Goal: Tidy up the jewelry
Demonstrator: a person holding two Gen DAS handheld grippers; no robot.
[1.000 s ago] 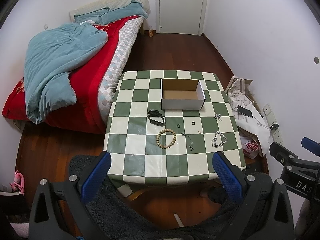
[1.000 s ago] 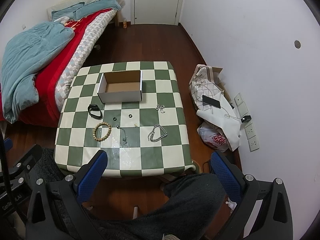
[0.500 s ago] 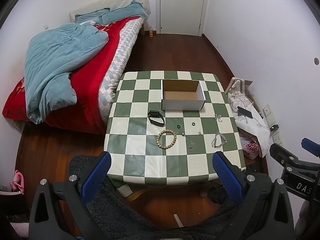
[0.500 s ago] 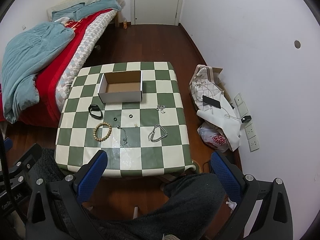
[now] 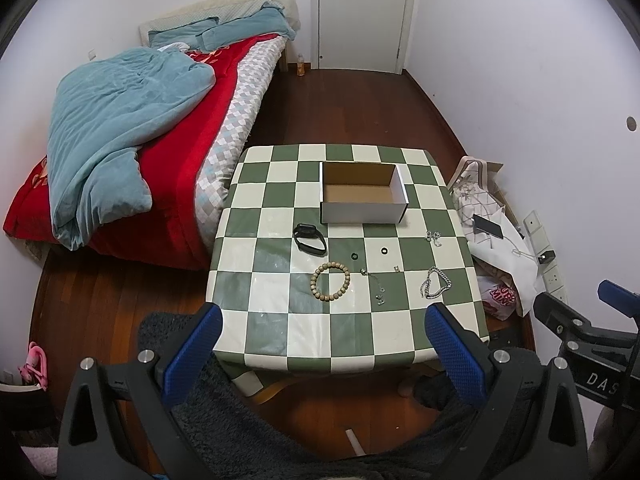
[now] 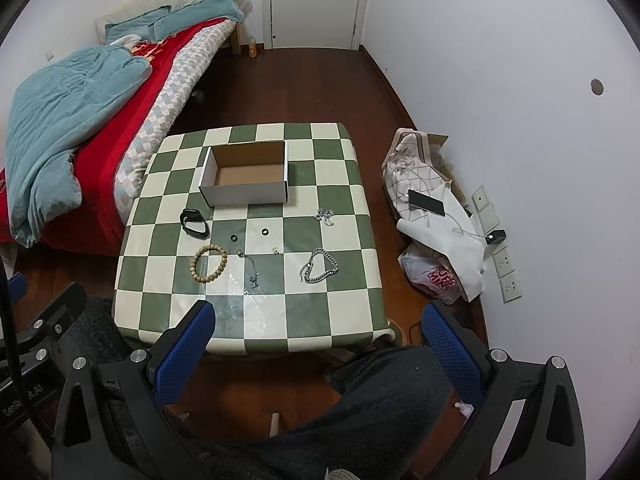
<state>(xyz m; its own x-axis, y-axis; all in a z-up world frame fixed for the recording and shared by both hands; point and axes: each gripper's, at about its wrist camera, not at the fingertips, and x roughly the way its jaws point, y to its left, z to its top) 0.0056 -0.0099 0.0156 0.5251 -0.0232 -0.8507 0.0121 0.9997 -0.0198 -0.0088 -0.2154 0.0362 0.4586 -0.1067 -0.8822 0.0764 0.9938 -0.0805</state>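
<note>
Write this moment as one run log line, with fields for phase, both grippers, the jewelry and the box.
phase: before first pick | left hand-held gripper: open | right hand-held gripper: open | jewelry: on checkered table | cardboard box: empty

**Checkered table and its load**

A low table covered in green-and-cream checkered cloth [image 5: 272, 332] carries an open white cardboard box [image 5: 362, 213] near its far edge. Nearer lie a black band [image 5: 309, 234], a wooden bead bracelet [image 5: 330, 281], two small black rings [image 5: 385, 250], and silver chains [image 5: 435, 283].

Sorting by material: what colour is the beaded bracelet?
The beaded bracelet is light tan, wood-like; clearest in the right wrist view.
</note>
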